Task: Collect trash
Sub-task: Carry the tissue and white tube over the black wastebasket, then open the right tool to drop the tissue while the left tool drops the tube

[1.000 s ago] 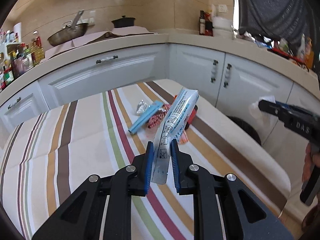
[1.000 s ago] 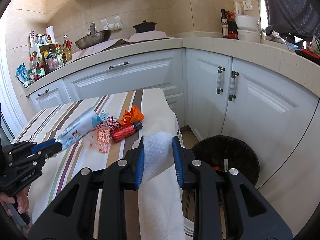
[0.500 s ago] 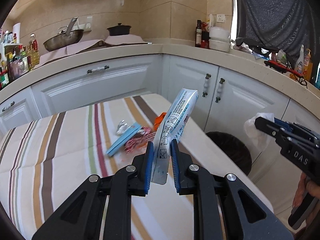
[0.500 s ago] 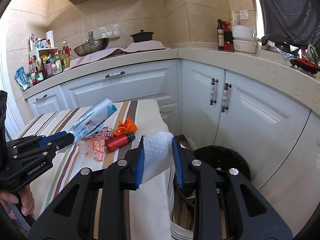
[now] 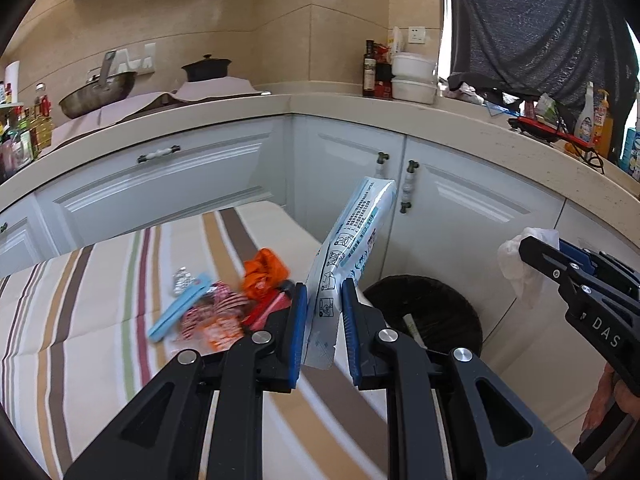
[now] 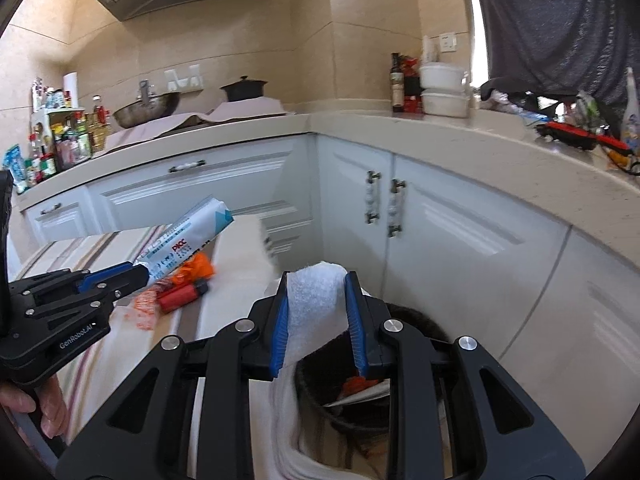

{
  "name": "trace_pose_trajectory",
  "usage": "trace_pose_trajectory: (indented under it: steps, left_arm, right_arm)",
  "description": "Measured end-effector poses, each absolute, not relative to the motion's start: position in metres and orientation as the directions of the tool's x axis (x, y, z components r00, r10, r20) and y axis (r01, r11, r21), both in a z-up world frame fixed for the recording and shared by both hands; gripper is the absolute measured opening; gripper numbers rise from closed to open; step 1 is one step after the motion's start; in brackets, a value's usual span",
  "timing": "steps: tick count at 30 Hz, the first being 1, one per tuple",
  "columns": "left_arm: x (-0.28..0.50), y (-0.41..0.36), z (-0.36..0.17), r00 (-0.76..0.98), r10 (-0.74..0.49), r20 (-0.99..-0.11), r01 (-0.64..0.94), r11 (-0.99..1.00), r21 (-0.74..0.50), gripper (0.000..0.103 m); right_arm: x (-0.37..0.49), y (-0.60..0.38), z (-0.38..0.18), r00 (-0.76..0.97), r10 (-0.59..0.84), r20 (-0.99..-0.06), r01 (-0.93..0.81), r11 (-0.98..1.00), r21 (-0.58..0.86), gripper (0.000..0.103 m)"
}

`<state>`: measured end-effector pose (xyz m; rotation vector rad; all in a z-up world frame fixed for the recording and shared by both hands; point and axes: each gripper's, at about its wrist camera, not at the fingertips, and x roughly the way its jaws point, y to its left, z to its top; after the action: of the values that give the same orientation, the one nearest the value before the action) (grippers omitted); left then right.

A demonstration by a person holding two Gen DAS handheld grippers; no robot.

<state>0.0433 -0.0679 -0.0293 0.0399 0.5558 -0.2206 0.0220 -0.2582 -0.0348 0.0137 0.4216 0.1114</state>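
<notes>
My left gripper (image 5: 323,330) is shut on a white and blue plastic packet (image 5: 352,240), held upright above the table's right edge; it also shows in the right wrist view (image 6: 188,236). My right gripper (image 6: 316,320) is shut on a crumpled white tissue (image 6: 314,300), held above the dark round trash bin (image 6: 348,400). The bin (image 5: 424,316) stands on the floor by the white cabinets. The tissue (image 5: 520,260) and right gripper (image 5: 560,264) show at the right of the left wrist view.
More trash lies on the striped tablecloth (image 5: 100,320): an orange wrapper (image 5: 264,268), a red tube (image 6: 180,296), a blue strip (image 5: 176,316), foil (image 5: 182,280) and red-white wrappers (image 5: 212,316). White cabinets (image 5: 460,216) and a cluttered counter surround the table.
Both grippers have risen and swung right toward the bin with their loads. The bin has come into view under the right gripper.
</notes>
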Motion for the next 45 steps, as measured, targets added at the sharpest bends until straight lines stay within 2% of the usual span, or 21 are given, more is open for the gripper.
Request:
trace_pose_trajectory:
  steps: [20, 34, 35, 37, 39, 41, 45]
  left_arm:
    - [0.090, -0.140, -0.047, 0.790, -0.205, -0.578, 0.252, 0.968, 0.002, 0.019]
    - [0.128, -0.180, -0.059, 0.755, -0.204, -0.624, 0.288, 0.957, 0.035, 0.020]
    - [0.131, -0.182, -0.061, 0.752, -0.199, -0.629, 0.287, 0.957, 0.039, 0.020]
    - [0.136, -0.184, -0.063, 0.744, -0.201, -0.638, 0.290, 0.956, 0.036, 0.020]
    - [0.140, -0.185, -0.066, 0.737, -0.200, -0.646, 0.288, 0.957, 0.032, 0.028]
    - [0.142, -0.184, -0.067, 0.734, -0.201, -0.649, 0.286, 0.958, 0.027, 0.037]
    - [0.143, -0.183, -0.067, 0.733, -0.204, -0.649, 0.285, 0.958, 0.021, 0.038]
  right_arm:
    - [0.061, -0.325, -0.063, 0.907, 0.002, -0.422, 0.027, 0.998, 0.062, 0.026]
    - [0.103, -0.346, -0.086, 0.894, -0.012, -0.448, 0.058, 0.994, 0.090, 0.026]
    - [0.106, -0.348, -0.088, 0.893, -0.012, -0.450, 0.060, 0.994, 0.092, 0.027]
    - [0.111, -0.350, -0.092, 0.891, -0.018, -0.454, 0.068, 0.993, 0.095, 0.038]
    - [0.114, -0.352, -0.095, 0.891, -0.029, -0.452, 0.082, 0.992, 0.098, 0.047]
    - [0.118, -0.354, -0.098, 0.888, -0.028, -0.459, 0.086, 0.991, 0.106, 0.047]
    - [0.120, -0.356, -0.102, 0.884, -0.028, -0.466, 0.092, 0.989, 0.115, 0.047]
